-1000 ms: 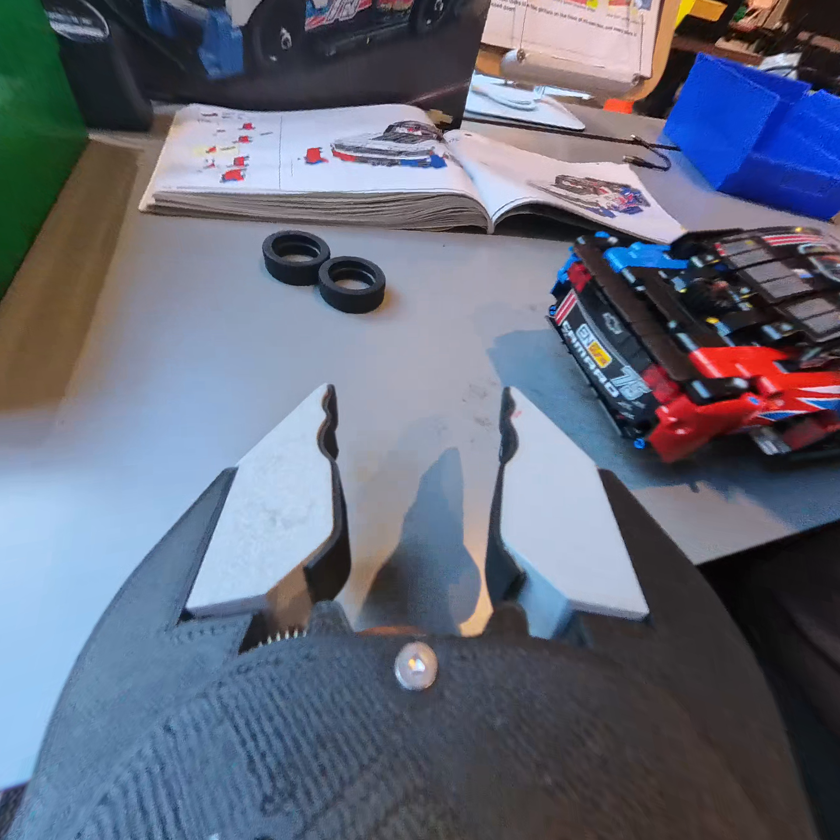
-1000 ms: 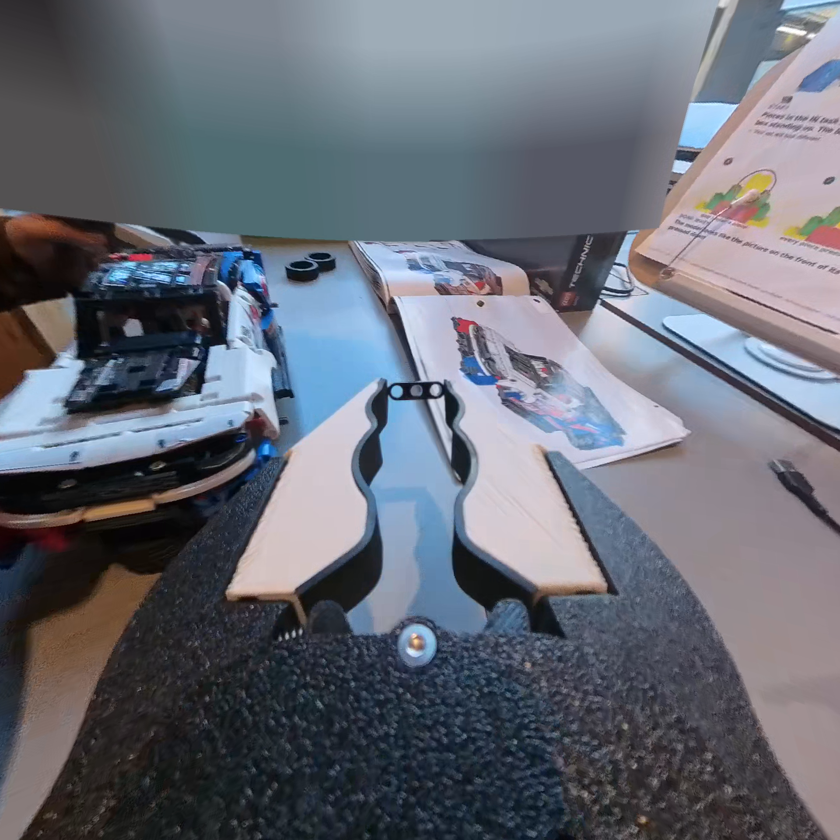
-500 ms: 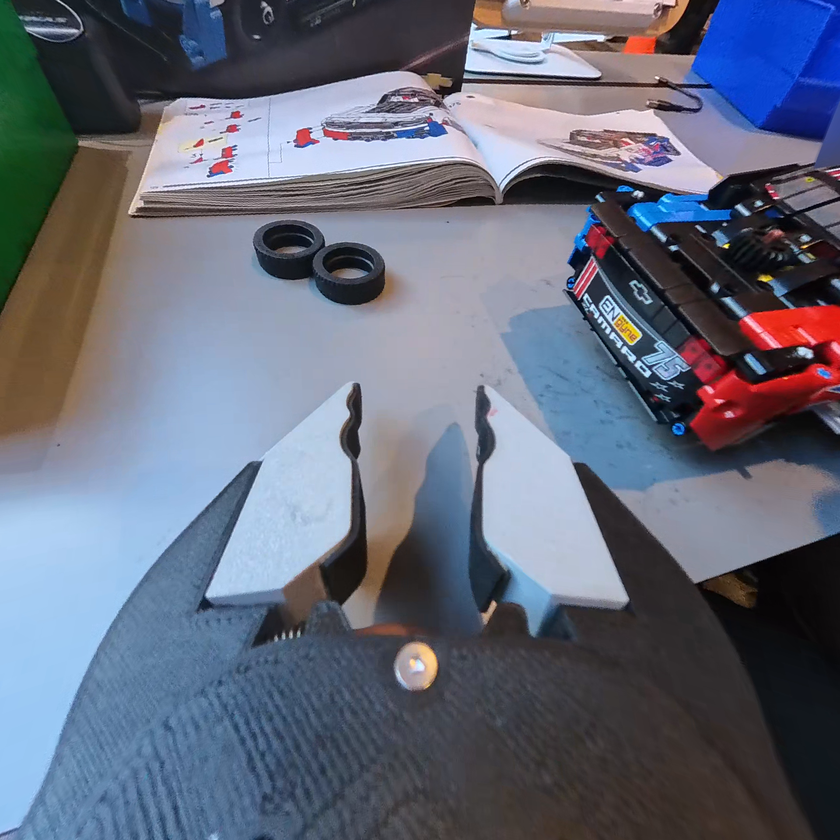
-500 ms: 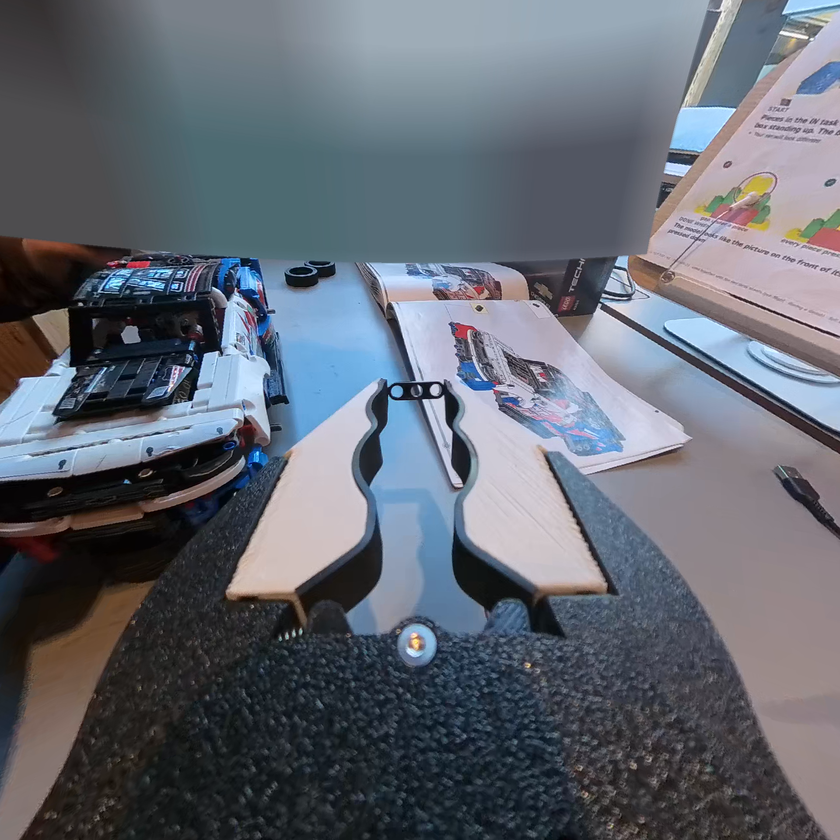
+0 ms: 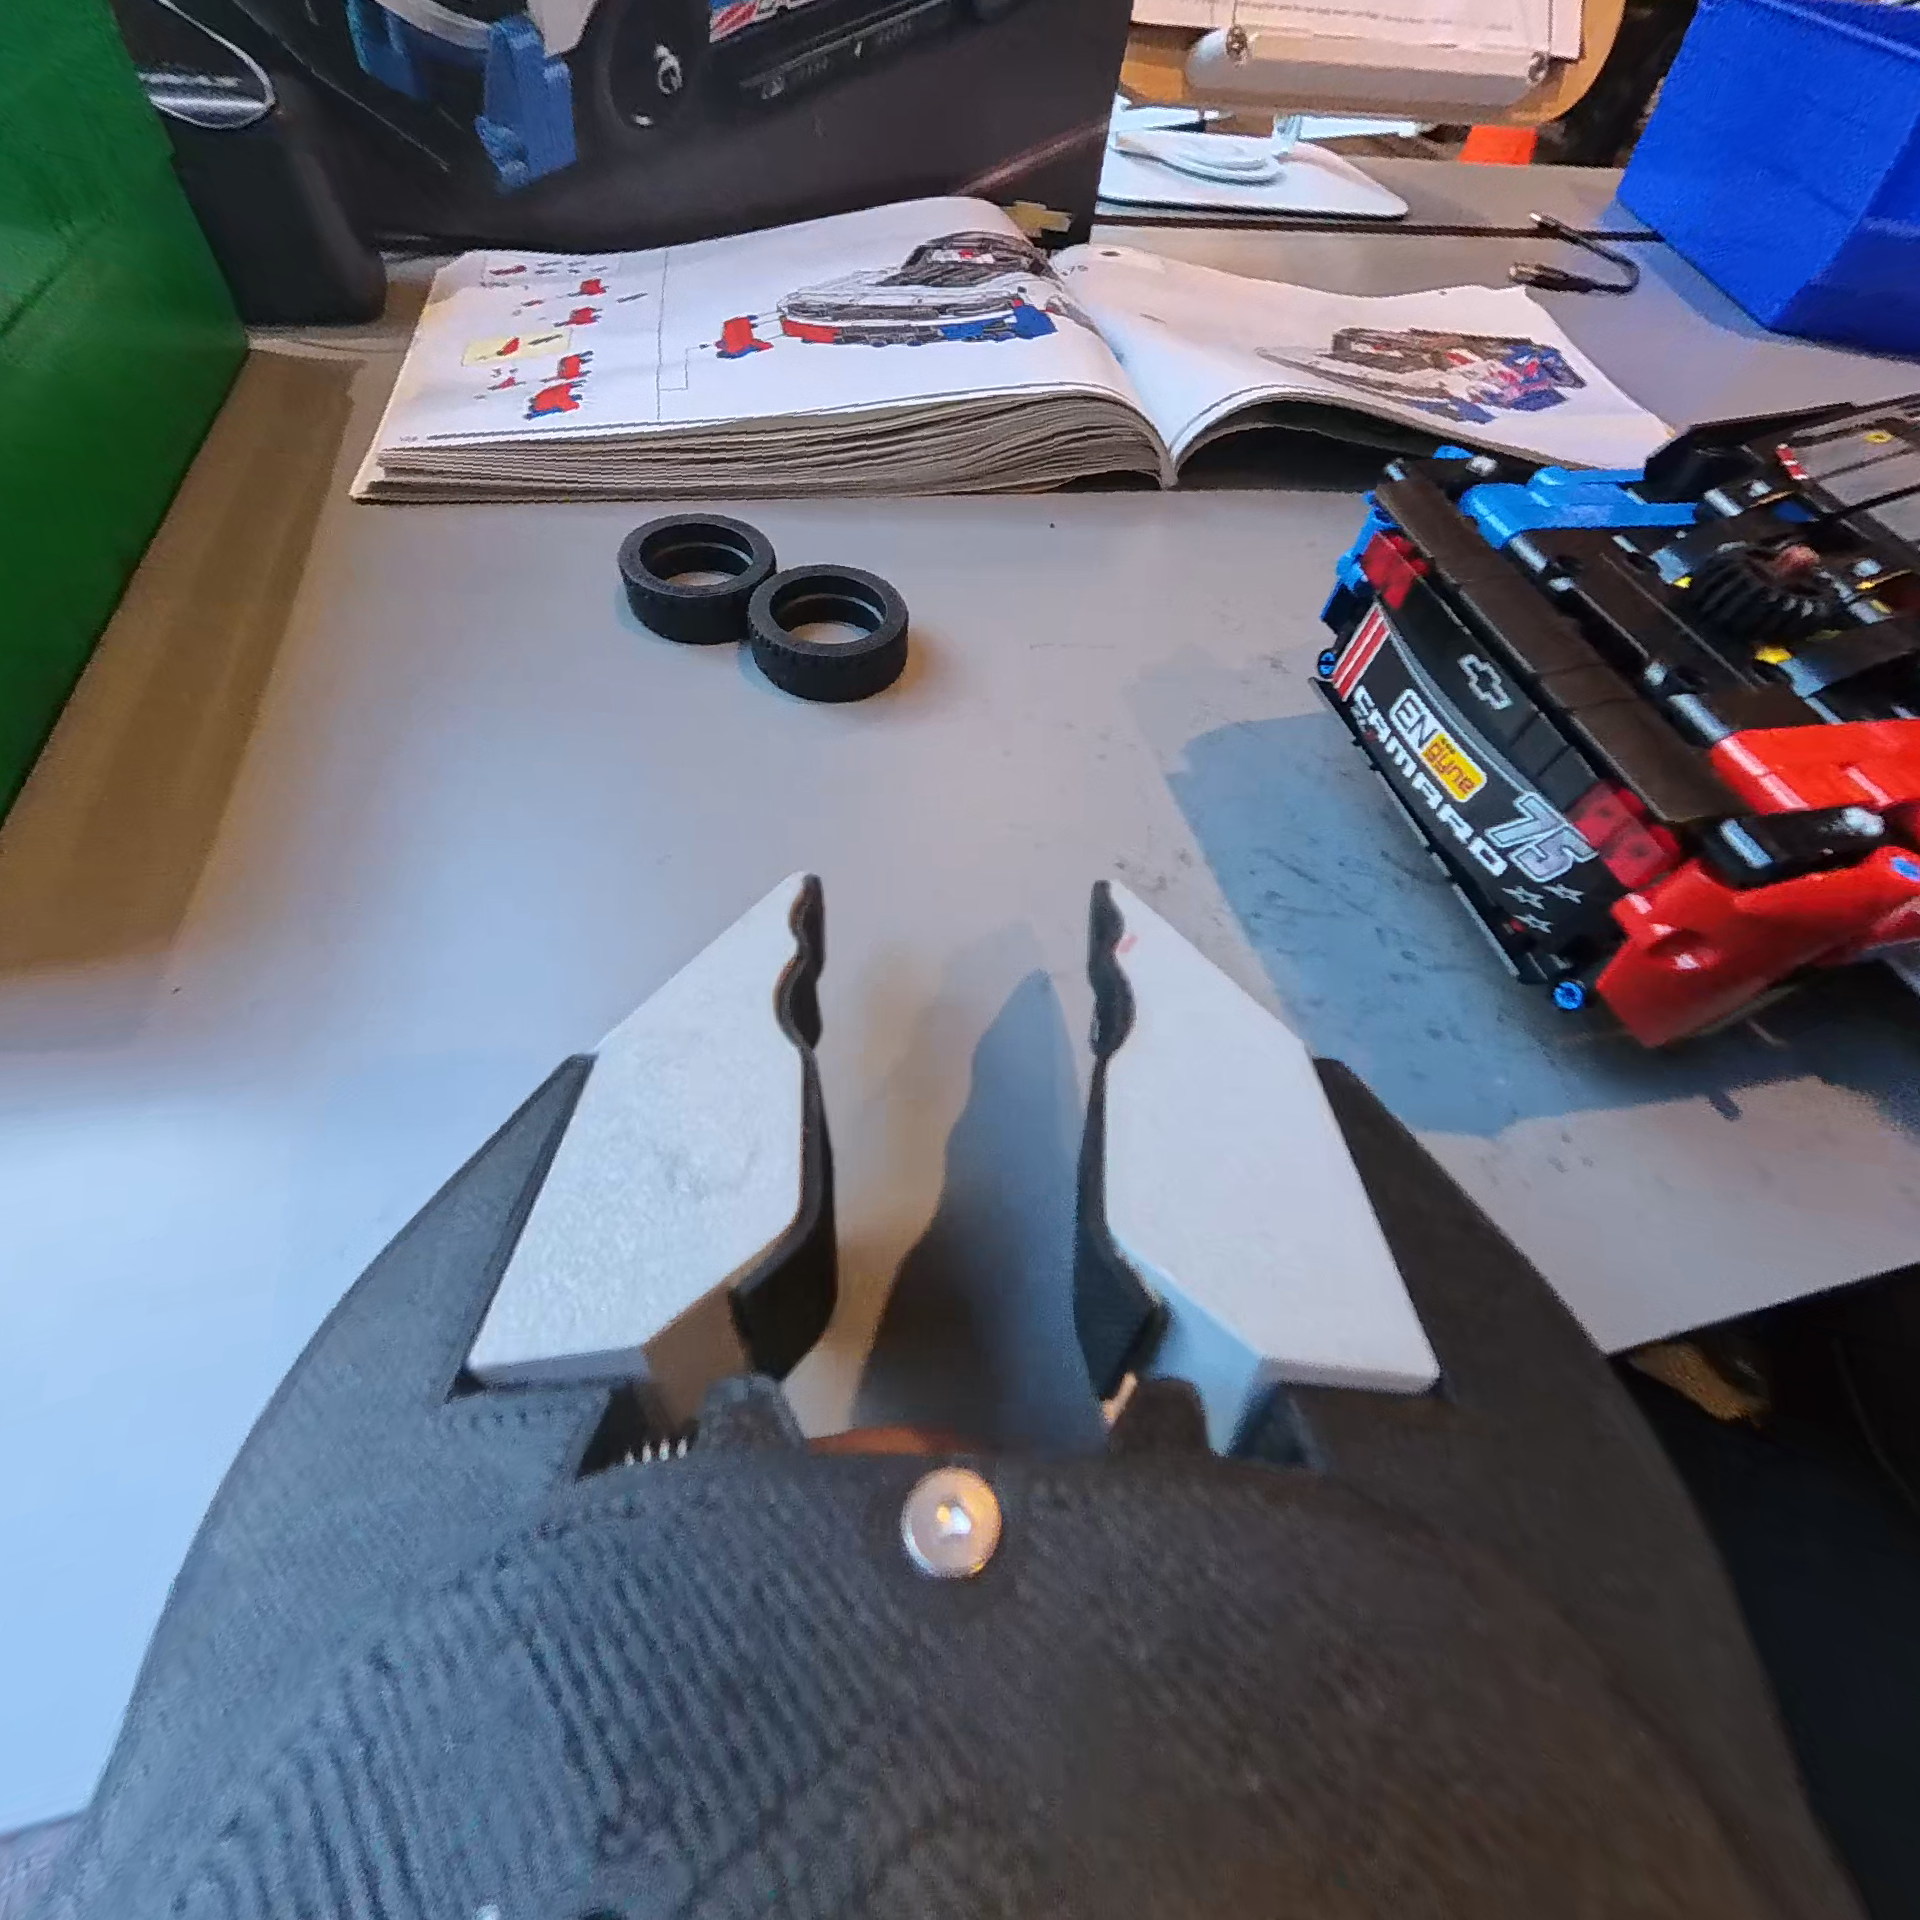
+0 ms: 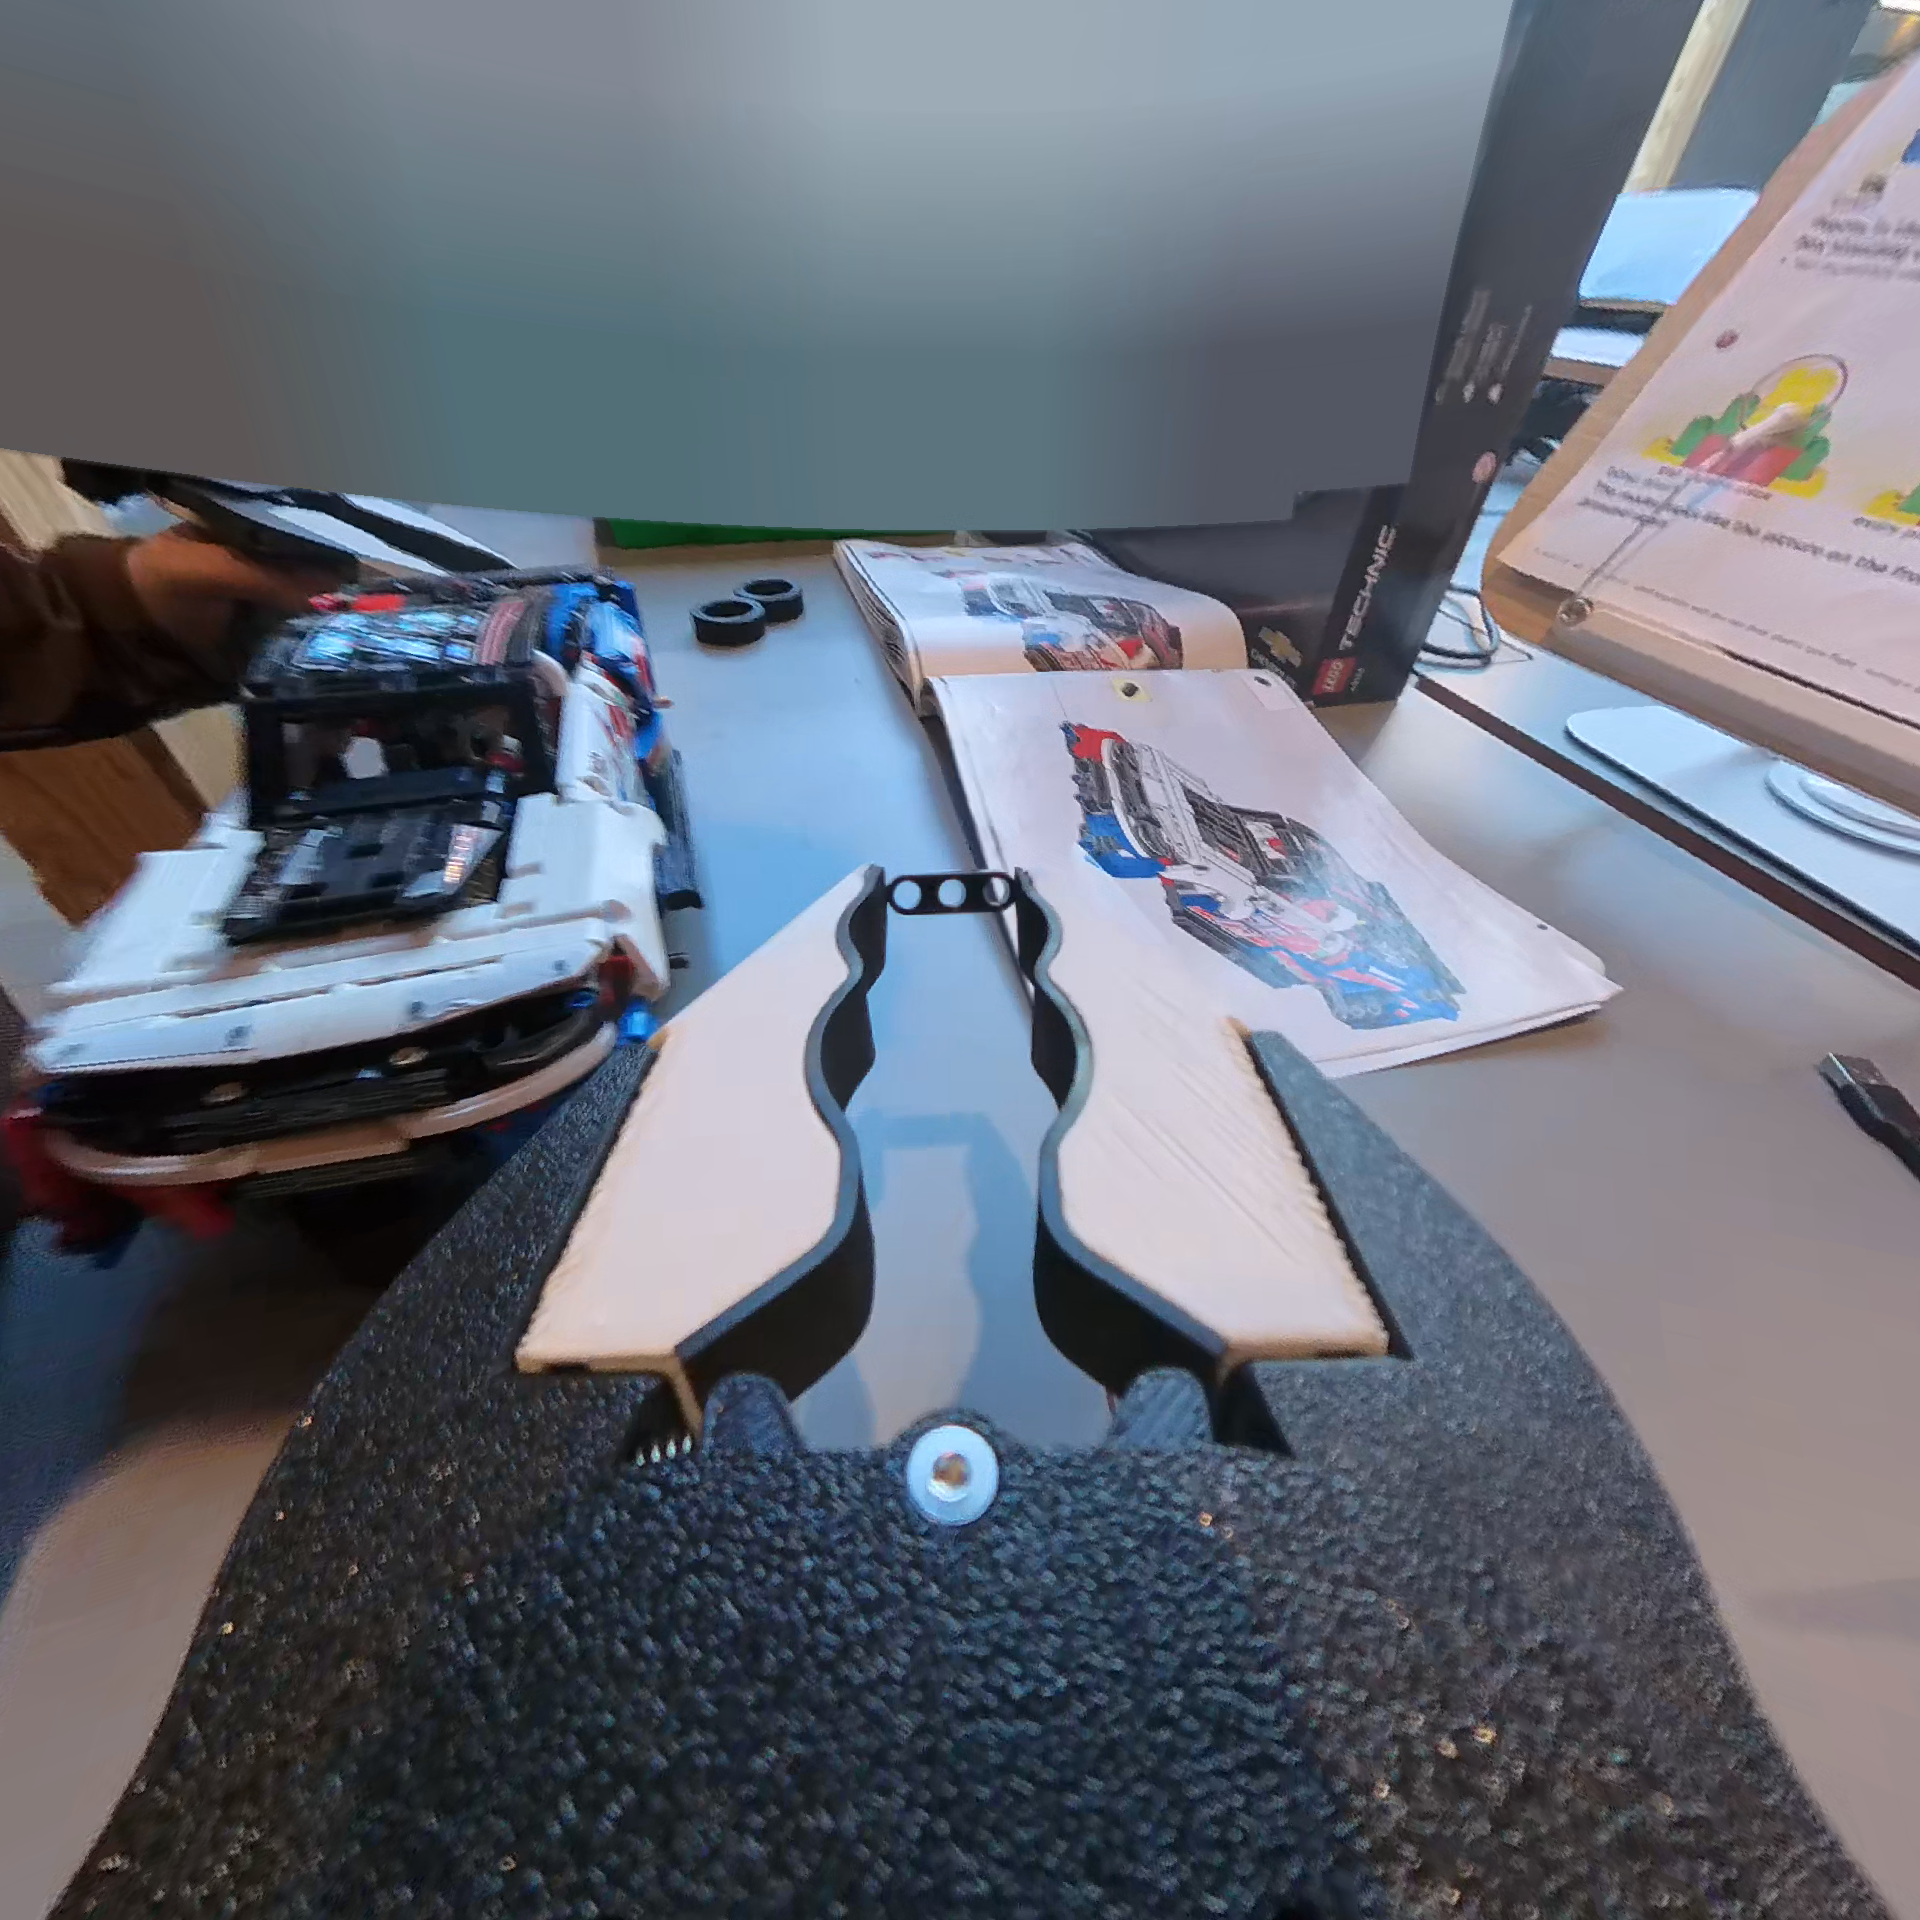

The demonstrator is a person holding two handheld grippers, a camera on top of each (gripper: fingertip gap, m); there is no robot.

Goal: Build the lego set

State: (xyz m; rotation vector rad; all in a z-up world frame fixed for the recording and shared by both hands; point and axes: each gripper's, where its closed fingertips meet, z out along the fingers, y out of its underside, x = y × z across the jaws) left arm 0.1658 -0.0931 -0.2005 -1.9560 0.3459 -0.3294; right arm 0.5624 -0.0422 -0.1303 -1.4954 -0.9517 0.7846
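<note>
1. The left hand-held gripper point(image 5: 951, 914) hovers over the grey table point(image 5: 416, 831) with its jaws apart and nothing between them
2. The right hand-held gripper point(image 6: 951, 896) pinches a small black beam point(image 6: 951, 894) (three round holes in a row) crosswise between its fingertips, above the table
3. The car point(image 5: 1662, 727) stands on the table to the right of the left hand-held gripper; its black, red and blue end faces that camera
4. In the right wrist view the car point(image 6: 395, 831) shows a white body and black roof frame (slightly blurred), to the left of the right hand-held gripper
5. Two tyres point(image 5: 764, 608) lie flat on the table, touching each other, between the left hand-held gripper and the manual point(image 5: 831, 353)
6. The manual lies open, with pictures of the car on its pages
7. A dark box point(image 6: 1455, 416) stands upright behind the manual
8. A person's hand point(image 6: 197, 582) is at the far side of the car in the right wrist view (whether it touches the car is unclear)
</note>
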